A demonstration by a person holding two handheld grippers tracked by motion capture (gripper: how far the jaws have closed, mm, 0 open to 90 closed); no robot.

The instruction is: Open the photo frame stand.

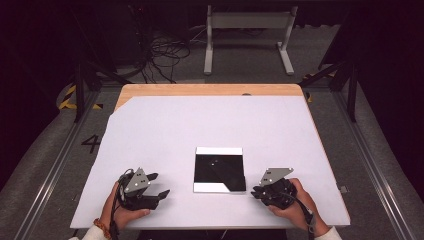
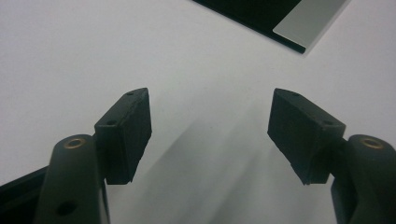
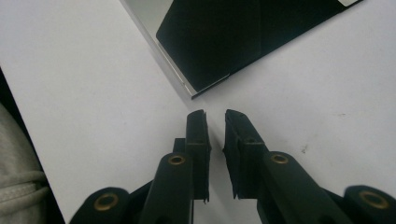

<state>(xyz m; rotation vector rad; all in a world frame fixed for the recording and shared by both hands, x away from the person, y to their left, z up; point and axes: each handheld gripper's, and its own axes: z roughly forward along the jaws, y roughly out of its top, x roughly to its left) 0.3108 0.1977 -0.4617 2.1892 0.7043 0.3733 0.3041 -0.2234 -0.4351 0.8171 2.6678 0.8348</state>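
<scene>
We look down on a pale grey-white tabletop sheet (image 1: 210, 125) laid over a wooden table whose light wood edge (image 1: 210, 90) shows along the far side. Slightly toward five o'clock of the sheet's middle lies a flat, square, glossy black mirror-like panel (image 1: 220, 170) with thin silvery strips along its far and near edges. It lies flat, and nothing touches it.

At eight o'clock from the panel we see the left gripper (image 1: 159, 186), black with a grey three-cornered plate on top, held in a person's left hand (image 1: 120, 212) that wears a beaded bracelet. Its jaws stand wide apart, released, with nothing between them. In the left gripper view the two black pads (image 2: 126, 135) frame bare sheet, and a corner of the panel (image 2: 280, 18) lies well beyond them at one o'clock.

At four o'clock from the panel we see the right gripper (image 1: 255, 191), also black with a grey plate, in the person's right hand (image 1: 295, 207). Its tips sit just beside the panel's near right corner. In the right gripper view the jaws are almost together, with only a narrow slit between the pads (image 3: 198, 140), and they clench nothing. The panel's corner (image 3: 210, 56) lies just ahead of them at twelve o'clock, apart from the tips.
</scene>
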